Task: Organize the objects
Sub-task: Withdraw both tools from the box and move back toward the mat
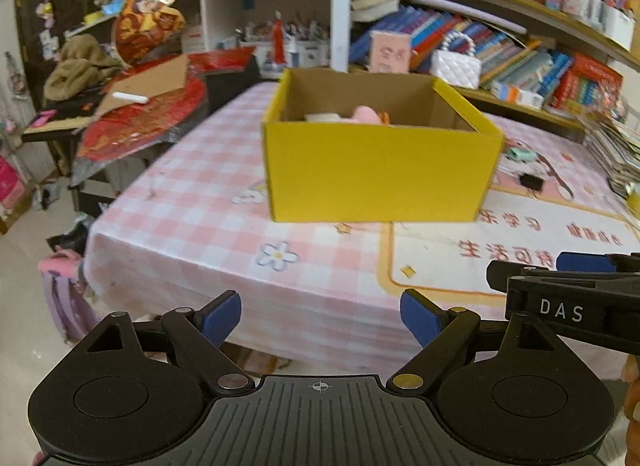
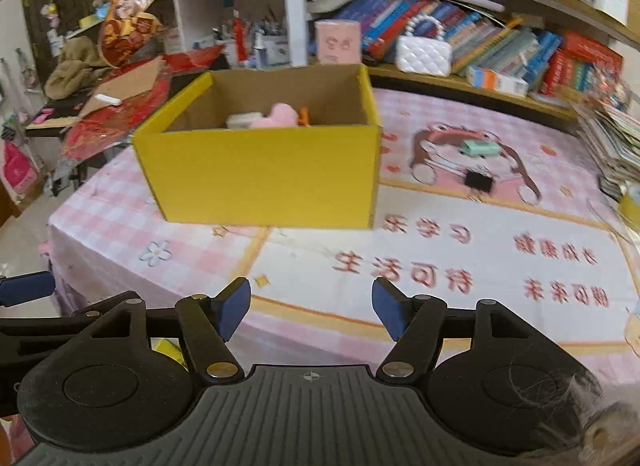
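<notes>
A yellow cardboard box (image 1: 376,177) (image 2: 264,173) stands open on the pink checked tablecloth (image 1: 192,225) (image 2: 440,234). Inside it lie a pink soft thing (image 2: 282,113) (image 1: 366,113) and a white item (image 2: 242,119). To the right of the box, a small green object (image 2: 480,147) (image 1: 522,153) and a black clip (image 2: 478,179) (image 1: 532,182) rest on the cloth. My left gripper (image 1: 320,320) hangs open near the table's front edge, nothing between its blue pads. My right gripper (image 2: 310,312) is open too, empty, well short of the box.
Shelves packed with books (image 2: 500,45) run behind the table, with a white quilted purse (image 2: 424,53) on the lower shelf. A stack of papers (image 2: 612,145) sits at the far right. A cluttered side table with red paper and cardboard (image 1: 140,105) stands left.
</notes>
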Demonstrator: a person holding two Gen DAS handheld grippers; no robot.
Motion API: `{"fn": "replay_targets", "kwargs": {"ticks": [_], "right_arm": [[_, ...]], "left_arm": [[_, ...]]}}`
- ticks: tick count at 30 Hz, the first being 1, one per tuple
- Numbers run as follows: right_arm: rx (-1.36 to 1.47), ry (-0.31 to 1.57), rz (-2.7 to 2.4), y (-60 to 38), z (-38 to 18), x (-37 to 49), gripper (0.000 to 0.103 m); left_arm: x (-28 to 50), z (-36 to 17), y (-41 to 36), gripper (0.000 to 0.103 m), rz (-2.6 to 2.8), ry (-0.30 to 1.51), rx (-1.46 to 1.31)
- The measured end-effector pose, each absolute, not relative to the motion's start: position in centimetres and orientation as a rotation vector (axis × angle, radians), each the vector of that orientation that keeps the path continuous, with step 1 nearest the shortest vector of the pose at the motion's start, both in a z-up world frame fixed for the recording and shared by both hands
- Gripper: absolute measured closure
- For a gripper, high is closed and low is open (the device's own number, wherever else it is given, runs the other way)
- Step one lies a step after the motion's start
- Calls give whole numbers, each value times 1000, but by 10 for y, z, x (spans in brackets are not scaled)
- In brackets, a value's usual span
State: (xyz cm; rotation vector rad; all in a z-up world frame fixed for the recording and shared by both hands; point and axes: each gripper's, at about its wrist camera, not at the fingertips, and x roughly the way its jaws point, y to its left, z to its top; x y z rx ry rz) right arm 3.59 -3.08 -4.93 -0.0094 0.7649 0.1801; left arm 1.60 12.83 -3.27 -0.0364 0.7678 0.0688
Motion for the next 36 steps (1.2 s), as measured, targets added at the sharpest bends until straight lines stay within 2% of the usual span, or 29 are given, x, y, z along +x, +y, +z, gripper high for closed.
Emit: {"fn": "replay_targets", "kwargs": {"ticks": [19, 36], "right_arm": [[67, 815, -56, -103, -58, 23, 34], [107, 846, -173, -189, -60, 63, 34]], "left_arm": [[42, -40, 56, 14, -168, 790, 70], [99, -47, -32, 14, -278, 816, 122]]}}
